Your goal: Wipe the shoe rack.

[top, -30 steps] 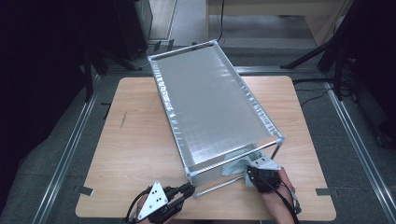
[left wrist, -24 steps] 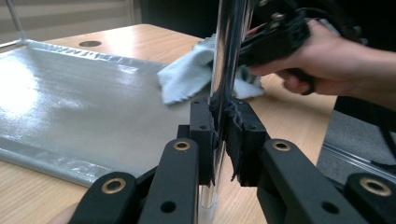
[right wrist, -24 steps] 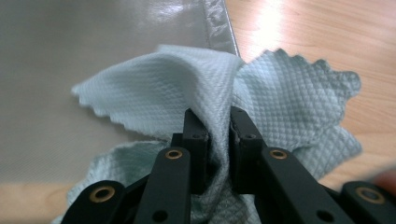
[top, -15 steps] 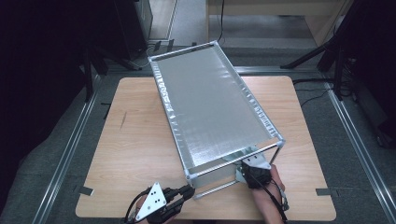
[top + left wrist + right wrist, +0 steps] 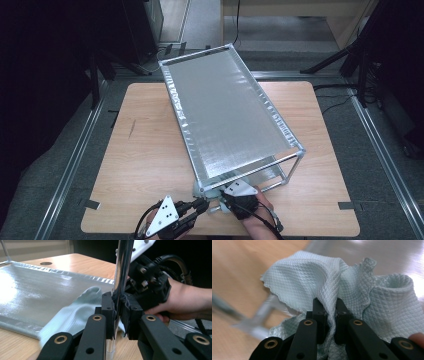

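Rack post (image 5: 122, 277) clamped in left gripper (image 5: 119, 312); right gripper (image 5: 331, 315) pinching cloth (image 5: 342, 287); writing unseen

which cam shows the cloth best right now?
Right gripper view: the pale cloth is close up, weave sharp, pinched between the right gripper jaws. Left gripper view shows it from the side on the rack's lower shelf, partly behind the jaws. High view shows just a sliver at the rack's near corner.

Pale green waffle-weave cloth (image 5: 342, 290), bunched and creased, one fold pinched between the right gripper's fingers (image 5: 320, 312), rest spilling past them onto the rack's lower shelf. Chrome corner post (image 5: 122, 272) of the rack upright, clamped between the left gripper's fingers (image 5: 107, 312).
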A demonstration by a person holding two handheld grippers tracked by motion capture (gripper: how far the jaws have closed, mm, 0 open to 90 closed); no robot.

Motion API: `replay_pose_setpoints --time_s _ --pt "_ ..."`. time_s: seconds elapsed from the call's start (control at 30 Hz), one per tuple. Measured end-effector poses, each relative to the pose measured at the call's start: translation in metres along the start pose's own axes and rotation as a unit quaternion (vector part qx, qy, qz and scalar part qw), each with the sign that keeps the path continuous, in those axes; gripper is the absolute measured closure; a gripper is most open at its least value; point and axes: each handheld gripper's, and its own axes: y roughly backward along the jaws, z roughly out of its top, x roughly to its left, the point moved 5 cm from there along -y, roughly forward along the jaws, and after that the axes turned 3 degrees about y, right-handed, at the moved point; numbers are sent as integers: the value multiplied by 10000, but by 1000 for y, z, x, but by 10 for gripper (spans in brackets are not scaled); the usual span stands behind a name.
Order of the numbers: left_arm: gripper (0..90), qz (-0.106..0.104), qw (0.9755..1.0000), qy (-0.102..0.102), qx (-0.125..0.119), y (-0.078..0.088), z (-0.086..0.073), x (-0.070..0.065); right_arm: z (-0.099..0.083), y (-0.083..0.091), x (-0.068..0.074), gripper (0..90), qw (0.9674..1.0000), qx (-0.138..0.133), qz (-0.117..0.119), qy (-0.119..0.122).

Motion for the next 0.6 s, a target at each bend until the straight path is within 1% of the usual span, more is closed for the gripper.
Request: replay_pose_setpoints --time_s 0.03,0.07,0.1,0.13,0.2,0.23,0.33,0.37,0.43,0.5,0.53,0.57,0.6 --pt "811 0 10000 11 -2 0 0 0 0 -1 2 835 9999 -11 38 95" --pt "810 6 10000 23 12 0 0 0 1 0 1 835 9999 -3 84 131" --pt "810 15 10000 51 29 0 0 0 1 0 1 835 9999 -3 84 131" --pt "810 32 10000 67 41 0 0 -1 0 0 -3 836 9999 0 93 79" --pt "810 62 9999 63 52 0 1 -1 -3 2 -15 839 10000 30 -63 49" --pt "809 70 9999 67 62 0 1 -1 -4 3 -20 841 9999 22 -133 -15" --pt "807 65 9999 93 80 0 1 -1 -10 11 -48 841 9983 82 -531 -230" --pt "808 72 9999 91 87 0 1 -1 -12 14 -57 841 9972 99 -671 -304" --pt "808 70 9999 92 89 0 1 -1 -16 19 -71 839 9952 126 -851 -465" --pt "808 64 9999 92 89 0 1 -1 -22 26 -89 835 9910 178 -1197 -571" --pt "808 65 9999 88 93 0 1 -1 -24 29 -96 833 9883 194 -1380 -616" --pt "808 66 9999 87 94 0 1 -1 -27 31 -104 830 9859 196 -1524 -663" --pt "808 66 9999 91 92 0 1 -1 -29 34 -110 826 9838 190 -1603 -780"
